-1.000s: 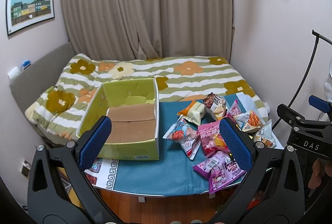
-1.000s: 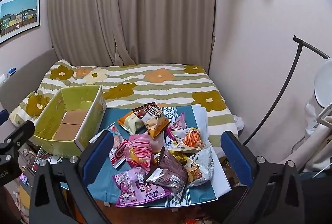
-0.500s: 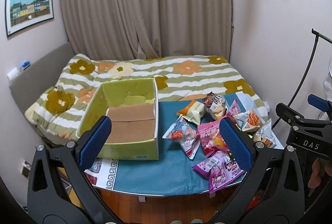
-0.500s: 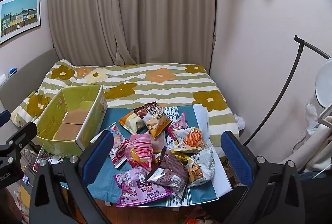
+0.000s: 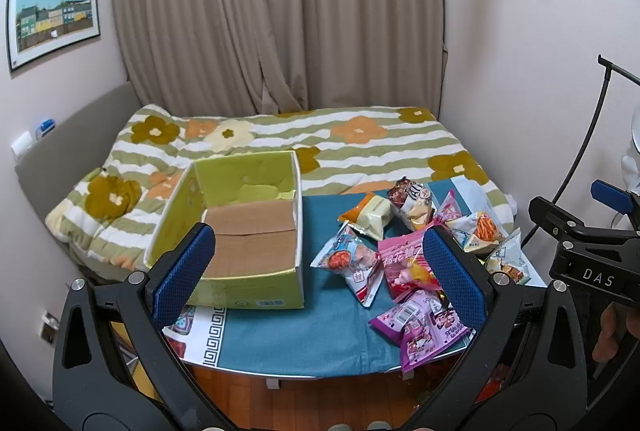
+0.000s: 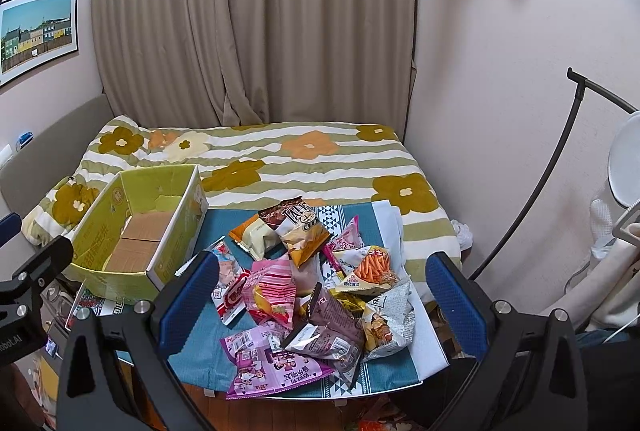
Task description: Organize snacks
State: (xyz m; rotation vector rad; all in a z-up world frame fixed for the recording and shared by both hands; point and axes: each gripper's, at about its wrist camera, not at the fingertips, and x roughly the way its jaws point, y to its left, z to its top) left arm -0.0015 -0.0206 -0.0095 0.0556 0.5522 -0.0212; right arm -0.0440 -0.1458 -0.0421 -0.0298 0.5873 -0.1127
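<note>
An empty green cardboard box [image 5: 240, 231] stands on the left of a small table with a teal cloth [image 5: 304, 327]; the box also shows in the right wrist view [image 6: 136, 231]. A pile of several snack bags [image 5: 408, 251] lies on the table's right half, shown closer in the right wrist view [image 6: 312, 279]. A pink bag [image 6: 272, 363] lies at the front edge. My left gripper [image 5: 320, 279] is open and empty, held back above the table's front. My right gripper [image 6: 320, 303] is open and empty, in front of the pile.
A bed with a striped flower quilt [image 5: 340, 147] sits right behind the table. Curtains [image 6: 256, 31] hang behind it. A black lamp stand [image 6: 560, 167] leans at the right wall. Wooden floor [image 5: 288, 399] shows below the table.
The right wrist view has edged slightly nearer to the snack pile. The left gripper has barely moved. Both stay open and empty.
</note>
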